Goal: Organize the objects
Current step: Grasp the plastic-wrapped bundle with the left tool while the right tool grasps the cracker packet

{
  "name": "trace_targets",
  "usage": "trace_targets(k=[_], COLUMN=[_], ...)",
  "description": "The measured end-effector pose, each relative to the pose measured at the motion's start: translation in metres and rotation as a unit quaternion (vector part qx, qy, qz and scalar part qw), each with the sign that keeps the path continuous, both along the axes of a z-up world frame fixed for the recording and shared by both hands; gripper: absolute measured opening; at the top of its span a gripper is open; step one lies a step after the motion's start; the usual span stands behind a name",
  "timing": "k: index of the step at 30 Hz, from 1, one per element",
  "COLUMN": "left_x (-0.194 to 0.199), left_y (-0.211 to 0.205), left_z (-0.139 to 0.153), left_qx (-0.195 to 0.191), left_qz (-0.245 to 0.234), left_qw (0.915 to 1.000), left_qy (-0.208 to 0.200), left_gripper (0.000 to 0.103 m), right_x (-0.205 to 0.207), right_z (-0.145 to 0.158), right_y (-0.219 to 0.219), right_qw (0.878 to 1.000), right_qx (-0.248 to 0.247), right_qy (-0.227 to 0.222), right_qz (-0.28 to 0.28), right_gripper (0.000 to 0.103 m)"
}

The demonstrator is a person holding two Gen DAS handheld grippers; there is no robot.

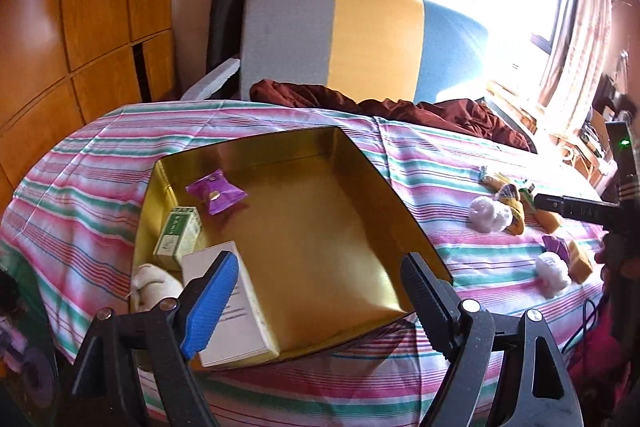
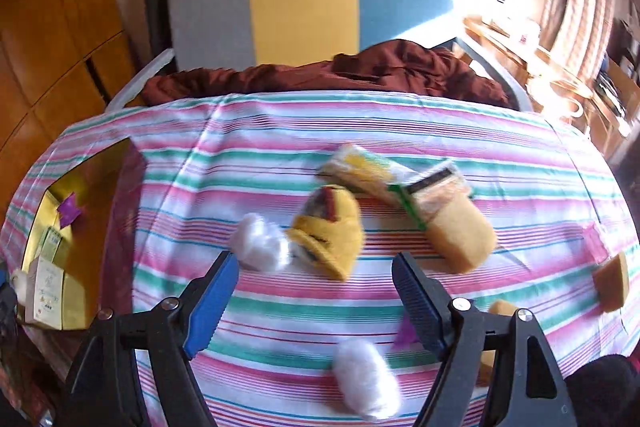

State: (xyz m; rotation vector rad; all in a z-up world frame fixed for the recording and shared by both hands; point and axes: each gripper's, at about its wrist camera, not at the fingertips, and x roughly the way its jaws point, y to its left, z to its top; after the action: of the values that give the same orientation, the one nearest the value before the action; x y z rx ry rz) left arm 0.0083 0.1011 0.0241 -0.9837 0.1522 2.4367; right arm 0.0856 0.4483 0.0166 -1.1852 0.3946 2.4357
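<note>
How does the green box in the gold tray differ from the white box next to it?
The green box is smaller and green-printed; the white box is larger, plain white with faint text. The green box sits farther into the gold tray, beside a purple packet; the white box lies in the near corner, partly behind the left tongs. Both lie against the tray's left wall.

No print can be read. The green box and the white box in the gold tray carry marks too small and blurred to make out.
</note>
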Motion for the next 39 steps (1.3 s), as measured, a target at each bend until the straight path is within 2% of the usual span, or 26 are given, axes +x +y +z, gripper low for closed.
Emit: trace_targets(k=[5,8,11,15,18,24,32,36,39], left_x=[0.005,0.01,0.016,0.015,0.014,0.002,-0.028,-0.046,-0.052], left_y=[0.046,0.077,0.111,0.154,0.185,0.231,0.273,0.281,0.283], left_z=[0.0,0.0,-0.002,-0.012,-0.022,-0.045,-0.069,-0.086,-0.097], left_qx=[-0.013,-0.017,-0.024,-0.026,-0.036,-0.044,-0.046,-0.033,-0.028], left_qz=[-0.056,-0.093,-0.124,-0.154,-0.169,-0.173,-0.17,-0.16,-0.154], left_qw=[0.9983,0.9955,0.9919,0.9871,0.9839,0.9815,0.9816,0.9811,0.98], left_qy=[-0.002,-0.006,-0.008,-0.035,-0.045,-0.068,-0.074,-0.104,-0.122], left_gripper=[0.084,0.084,0.084,0.084,0.084,0.084,0.087,0.087,0.077], right_x=[0.032,0.052,0.066,0.068,0.064,0.062,0.067,0.065,0.064], right_z=[-0.005,-0.02,-0.034,-0.038,-0.039,-0.039,-0.042,-0.044,-0.044], right_y=[0.078,0.111,0.134,0.137,0.134,0.132,0.142,0.143,0.143], right_qw=[0.993,0.98,0.964,0.961,0.964,0.966,0.959,0.958,0.959], right_qx=[-0.022,-0.054,-0.117,-0.141,-0.146,-0.15,-0.171,-0.174,-0.172], right_qy=[0.017,0.036,0.044,0.047,0.044,0.047,0.055,0.05,0.047], right_qz=[-0.116,-0.187,-0.234,-0.233,-0.219,-0.206,-0.219,-0.221,-0.22], right_gripper=[0.081,0.081,0.081,0.082,0.082,0.082,0.082,0.082,0.082])
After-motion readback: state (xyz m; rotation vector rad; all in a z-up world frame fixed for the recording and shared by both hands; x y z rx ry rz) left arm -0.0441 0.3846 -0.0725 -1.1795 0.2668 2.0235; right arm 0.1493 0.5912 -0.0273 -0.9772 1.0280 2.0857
